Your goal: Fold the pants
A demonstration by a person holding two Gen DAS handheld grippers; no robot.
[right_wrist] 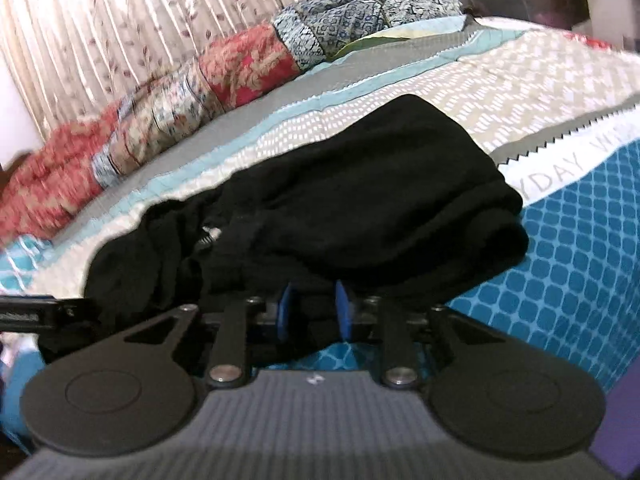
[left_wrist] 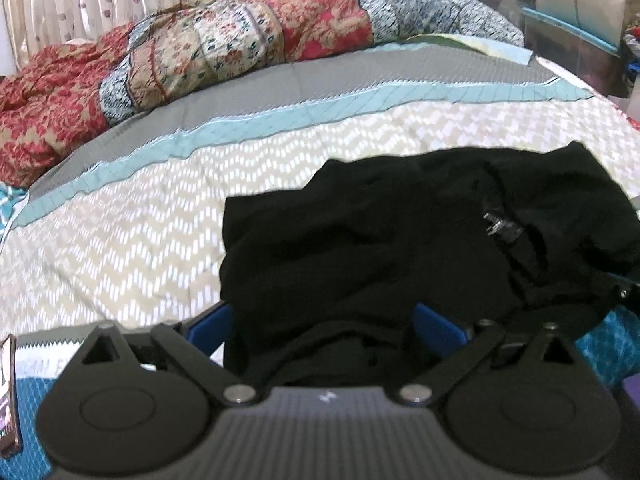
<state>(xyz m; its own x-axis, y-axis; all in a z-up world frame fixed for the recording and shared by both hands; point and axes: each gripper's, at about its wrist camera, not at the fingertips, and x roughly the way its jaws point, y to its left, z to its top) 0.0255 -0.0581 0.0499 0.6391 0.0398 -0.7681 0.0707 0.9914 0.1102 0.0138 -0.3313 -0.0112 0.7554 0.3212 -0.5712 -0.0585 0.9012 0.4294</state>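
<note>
Two tongs at the near edge of the black pants (left_wrist: 380, 240), which lie bunched on the bed (left_wrist: 120, 240).

Left wrist view: the left tongs (left_wrist: 324, 328) stand wide apart with dark cloth lying between the blue pads (left_wrist: 438, 326), not pinched. Right wrist view: the right tongs (right_wrist: 312, 312) are drawn close together on a fold of the pants (right_wrist: 360, 200). Best to clamp the left side firmly too, then lift both edges evenly so the cloth spreads flat.
</note>
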